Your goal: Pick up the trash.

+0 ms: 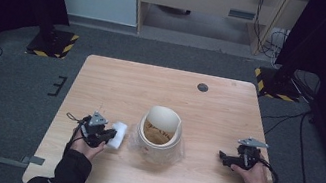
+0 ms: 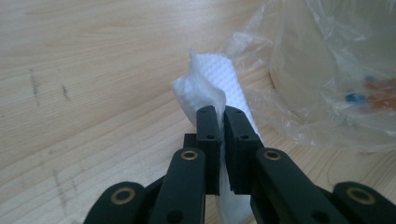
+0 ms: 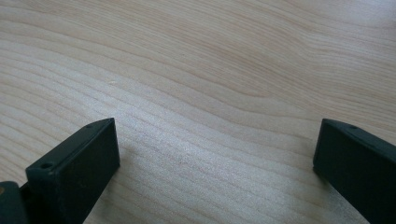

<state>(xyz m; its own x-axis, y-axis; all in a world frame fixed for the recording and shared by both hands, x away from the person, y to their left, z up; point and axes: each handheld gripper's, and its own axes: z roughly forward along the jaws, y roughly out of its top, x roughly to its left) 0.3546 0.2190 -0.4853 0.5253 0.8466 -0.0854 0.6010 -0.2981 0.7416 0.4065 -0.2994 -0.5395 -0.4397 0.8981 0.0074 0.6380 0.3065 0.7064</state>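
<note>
Pinching a white paper towel on the bench, the left gripper needed a firm, low hold beside the wrapped roll; the right gripper rested far right, jaws released.

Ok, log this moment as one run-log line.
left hand-held gripper: shut on white paper towel | right hand-held gripper: open over bare table | bag-lined bucket: centre, between them

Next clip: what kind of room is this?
Probably a lab recording station: a light wooden table on grey carpet, black stand bases with yellow-black hazard stripes, and loose black cables.
</note>
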